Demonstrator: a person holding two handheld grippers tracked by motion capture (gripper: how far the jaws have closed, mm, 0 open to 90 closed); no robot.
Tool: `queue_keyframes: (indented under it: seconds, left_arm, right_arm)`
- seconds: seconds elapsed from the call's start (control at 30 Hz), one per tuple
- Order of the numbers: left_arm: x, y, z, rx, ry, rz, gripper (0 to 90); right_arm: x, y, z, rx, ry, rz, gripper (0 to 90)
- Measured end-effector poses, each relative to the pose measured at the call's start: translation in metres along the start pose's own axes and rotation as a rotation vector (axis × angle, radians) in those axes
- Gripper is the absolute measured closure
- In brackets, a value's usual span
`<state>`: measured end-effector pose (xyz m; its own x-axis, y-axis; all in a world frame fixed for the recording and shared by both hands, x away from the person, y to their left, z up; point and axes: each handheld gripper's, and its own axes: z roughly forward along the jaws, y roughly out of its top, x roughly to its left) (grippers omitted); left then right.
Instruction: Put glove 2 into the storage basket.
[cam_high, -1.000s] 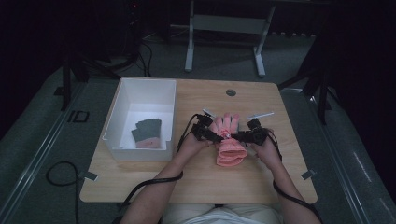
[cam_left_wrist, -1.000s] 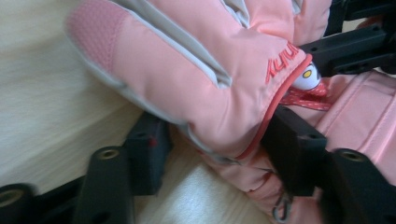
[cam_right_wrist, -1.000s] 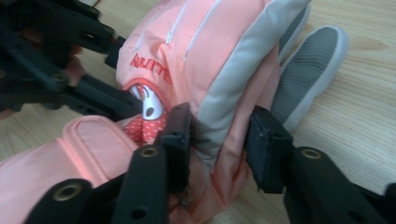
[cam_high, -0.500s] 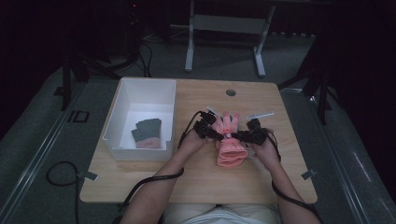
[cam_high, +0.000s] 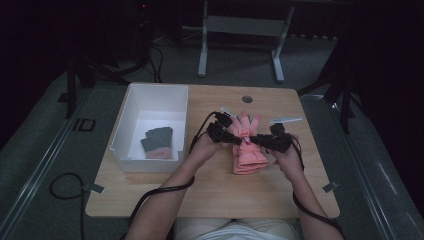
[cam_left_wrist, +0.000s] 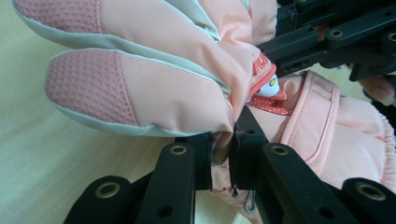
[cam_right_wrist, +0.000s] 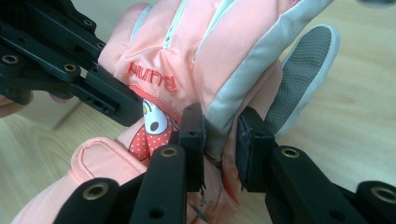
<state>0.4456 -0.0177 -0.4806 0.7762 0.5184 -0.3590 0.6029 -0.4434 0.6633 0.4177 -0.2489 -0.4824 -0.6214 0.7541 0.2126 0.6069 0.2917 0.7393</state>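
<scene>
**Dim room, bright close-ups**

The high view is dark and grainy. Only the desk (cam_high: 210, 195) catches light, which falls from above; past its edges the floor fades to near black and the far corners of the room are lost. Shadows on the wood are soft and faint. Fine detail is muddy at this distance.

The left gripper view and the right gripper view are bright and evenly lit, with no glare. The pink glove (cam_left_wrist: 154, 88) is sharp in its stitching and weave, while the nearest black jaws at the bottom edge go slightly soft.
</scene>
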Motion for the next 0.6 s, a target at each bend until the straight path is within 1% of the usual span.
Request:
queue_keyframes:
  seconds: [0.07, 0.17, 0.23, 0.4, 0.6]
  left_arm:
    - [-0.003, 0.005, -0.007, -0.014, -0.006, 0.009, 80.5]
    - [-0.008, 0.011, -0.016, -0.025, 0.004, 0.023, 80.5]
    - [-0.01, 0.015, -0.022, -0.024, 0.011, 0.029, 80.5]
    - [-0.016, 0.023, -0.038, -0.027, 0.033, 0.048, 80.4]
    - [-0.02, 0.029, -0.052, -0.028, 0.057, 0.063, 80.4]
  right_arm:
    - [0.002, 0.005, -0.007, -0.02, 0.004, -0.001, 74.6]
    - [0.005, 0.012, -0.015, -0.051, 0.007, -0.005, 74.5]
    - [0.007, 0.016, -0.019, -0.062, 0.008, -0.008, 74.6]
    - [0.012, 0.026, -0.025, -0.088, 0.027, -0.01, 74.5]
    - [0.019, 0.037, -0.028, -0.101, 0.035, -0.022, 74.5]
